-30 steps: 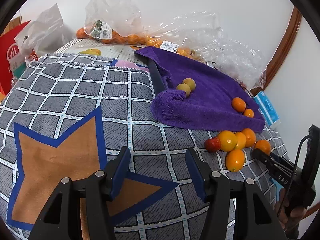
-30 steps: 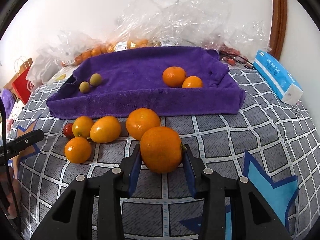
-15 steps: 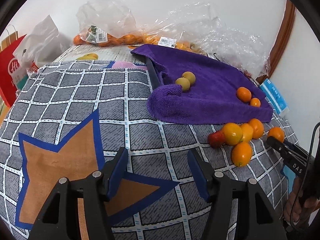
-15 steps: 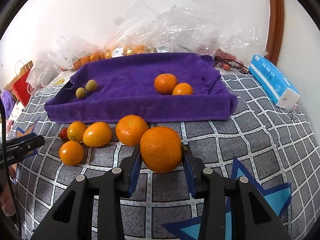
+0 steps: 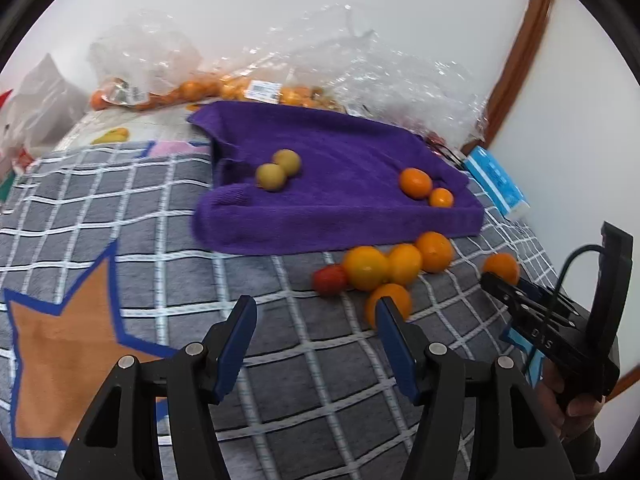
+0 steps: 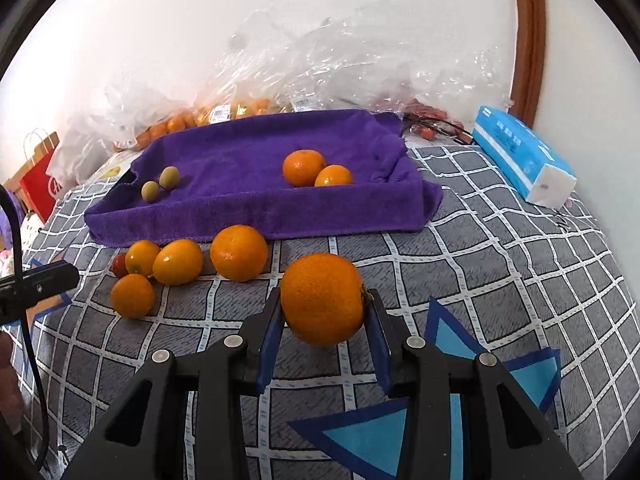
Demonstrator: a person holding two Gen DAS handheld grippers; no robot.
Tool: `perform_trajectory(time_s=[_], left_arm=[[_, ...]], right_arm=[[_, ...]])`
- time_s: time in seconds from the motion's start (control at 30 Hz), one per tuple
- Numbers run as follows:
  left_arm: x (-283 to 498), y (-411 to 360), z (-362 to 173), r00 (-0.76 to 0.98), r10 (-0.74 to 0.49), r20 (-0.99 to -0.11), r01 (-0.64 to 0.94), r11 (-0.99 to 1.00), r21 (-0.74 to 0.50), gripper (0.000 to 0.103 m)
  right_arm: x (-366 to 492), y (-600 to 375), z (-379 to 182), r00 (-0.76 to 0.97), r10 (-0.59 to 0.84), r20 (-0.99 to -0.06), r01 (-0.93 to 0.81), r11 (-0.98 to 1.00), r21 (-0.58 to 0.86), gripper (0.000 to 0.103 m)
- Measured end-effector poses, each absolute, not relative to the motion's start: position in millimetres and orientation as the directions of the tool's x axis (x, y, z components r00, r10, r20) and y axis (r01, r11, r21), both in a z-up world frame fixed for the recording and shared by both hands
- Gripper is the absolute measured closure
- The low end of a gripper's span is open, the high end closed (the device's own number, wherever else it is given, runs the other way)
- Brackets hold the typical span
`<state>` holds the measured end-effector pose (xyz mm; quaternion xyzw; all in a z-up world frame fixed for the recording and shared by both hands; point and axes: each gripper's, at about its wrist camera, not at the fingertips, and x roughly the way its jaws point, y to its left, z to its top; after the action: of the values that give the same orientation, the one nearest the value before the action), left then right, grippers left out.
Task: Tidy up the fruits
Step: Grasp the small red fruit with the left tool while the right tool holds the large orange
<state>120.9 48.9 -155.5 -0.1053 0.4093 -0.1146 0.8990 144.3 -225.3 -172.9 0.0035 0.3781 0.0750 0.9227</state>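
one orange [image 6: 322, 298] clamped in right tongs [image 6: 324, 320].

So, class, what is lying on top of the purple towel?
On the purple towel: two greenish fruits at left, two oranges at right. What lies under the towel is covered.
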Motion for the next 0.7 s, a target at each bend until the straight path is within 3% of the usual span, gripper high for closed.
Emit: perform_trajectory(time_s=[0.17,0.43,0.7], left_arm=[[129,39,-170,0.567,-0.349,-0.746,0.147,0.934,-0.325,0.044],[129,32,-174,0.592,-0.356,-0.723,0.176,0.932,-0.316,0.044],[127,40,-173,0.605,-0.387,-0.696,0.170,0.917,-0.362,0.078]], right_arm=[[145,-228,-174,0.701,0.145,-0.698,-0.126,0.989,0.079,0.064],[147,-229,-175,0.692,0.164,-0.703,-0.135,0.986,0.097,0.064],[152,-223,-179,0.678,0.143,-0.721,-0.132,0.989,0.072,0.064]])
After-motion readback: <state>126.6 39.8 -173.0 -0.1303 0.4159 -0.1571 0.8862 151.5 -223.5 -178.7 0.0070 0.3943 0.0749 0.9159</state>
